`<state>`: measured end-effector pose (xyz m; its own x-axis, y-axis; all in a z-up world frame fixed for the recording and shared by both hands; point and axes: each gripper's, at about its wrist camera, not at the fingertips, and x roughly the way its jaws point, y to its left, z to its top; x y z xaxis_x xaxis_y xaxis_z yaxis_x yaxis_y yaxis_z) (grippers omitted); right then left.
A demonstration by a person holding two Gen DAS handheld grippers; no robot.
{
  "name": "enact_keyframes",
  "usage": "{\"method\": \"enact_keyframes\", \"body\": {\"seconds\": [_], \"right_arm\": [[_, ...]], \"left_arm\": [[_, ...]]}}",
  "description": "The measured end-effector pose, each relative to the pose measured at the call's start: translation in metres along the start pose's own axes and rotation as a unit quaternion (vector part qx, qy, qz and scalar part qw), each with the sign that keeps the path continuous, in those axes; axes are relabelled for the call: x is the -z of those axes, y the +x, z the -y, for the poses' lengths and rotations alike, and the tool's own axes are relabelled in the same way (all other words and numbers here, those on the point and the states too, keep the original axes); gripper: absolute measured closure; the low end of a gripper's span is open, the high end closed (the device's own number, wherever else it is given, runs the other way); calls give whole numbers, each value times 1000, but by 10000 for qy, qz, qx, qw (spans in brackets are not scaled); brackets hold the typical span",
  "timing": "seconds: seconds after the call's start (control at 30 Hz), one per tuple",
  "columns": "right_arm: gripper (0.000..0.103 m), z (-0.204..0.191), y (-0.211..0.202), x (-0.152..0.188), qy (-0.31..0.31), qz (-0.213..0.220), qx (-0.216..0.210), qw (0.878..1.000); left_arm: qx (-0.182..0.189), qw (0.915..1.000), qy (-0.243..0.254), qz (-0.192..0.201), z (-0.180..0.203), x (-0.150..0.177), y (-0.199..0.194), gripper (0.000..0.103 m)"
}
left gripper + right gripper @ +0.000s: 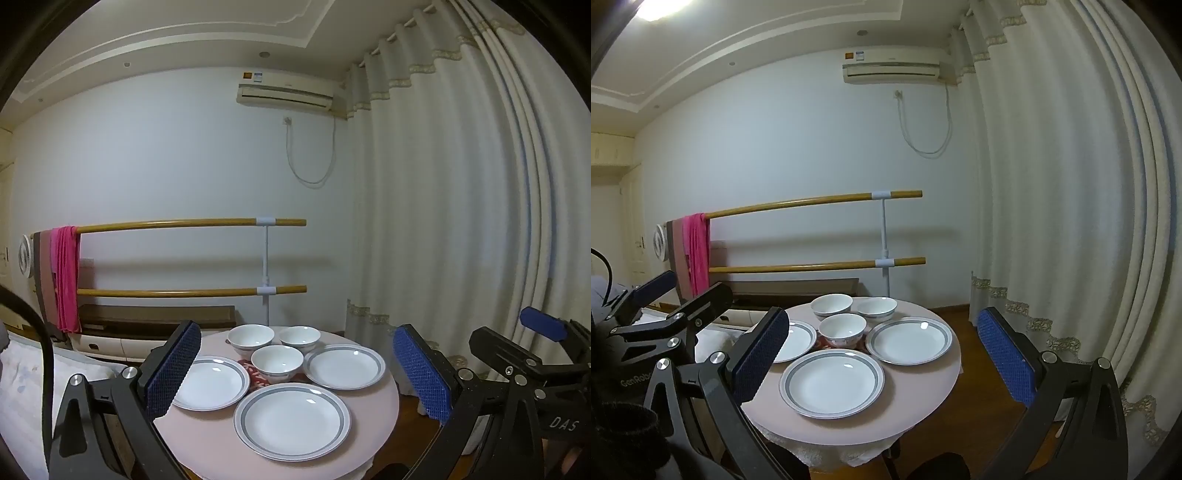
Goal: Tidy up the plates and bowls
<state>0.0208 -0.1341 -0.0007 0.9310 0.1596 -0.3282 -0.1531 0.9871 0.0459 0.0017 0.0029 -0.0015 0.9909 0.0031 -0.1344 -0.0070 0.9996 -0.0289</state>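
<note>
Three grey-rimmed plates (292, 421) and three bowls (277, 363) lie separately on the round pink surface (384, 406). Both the left tongs (299, 373) and right tongs (882, 363) hover spread wide, empty. Glazed ceramic looks rigid, slippery, breakable; pinching each rim seems safest.

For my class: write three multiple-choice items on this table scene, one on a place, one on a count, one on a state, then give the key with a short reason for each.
1. Where does the nearest bowl stand?
A. between the three plates
B. on a plate
C. on the floor

2. How many plates lie on the round table?
A. two
B. three
C. five

3. How is the left gripper?
A. shut on a bowl
B. shut on a plate
C. open, holding nothing

Key: 1 A, plates flank and front it. 2 B, left plate, right plate, front plate. 3 C, its blue pads stand wide apart.
</note>
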Motion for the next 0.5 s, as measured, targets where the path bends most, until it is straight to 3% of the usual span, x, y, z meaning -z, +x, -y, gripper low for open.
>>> {"method": "enact_keyframes", "body": {"seconds": [0.5], "right_arm": [[0, 3, 0, 7, 14, 57, 75, 10000]], "left_arm": [[-50, 9998, 105, 131, 6, 4, -2, 1]]}}
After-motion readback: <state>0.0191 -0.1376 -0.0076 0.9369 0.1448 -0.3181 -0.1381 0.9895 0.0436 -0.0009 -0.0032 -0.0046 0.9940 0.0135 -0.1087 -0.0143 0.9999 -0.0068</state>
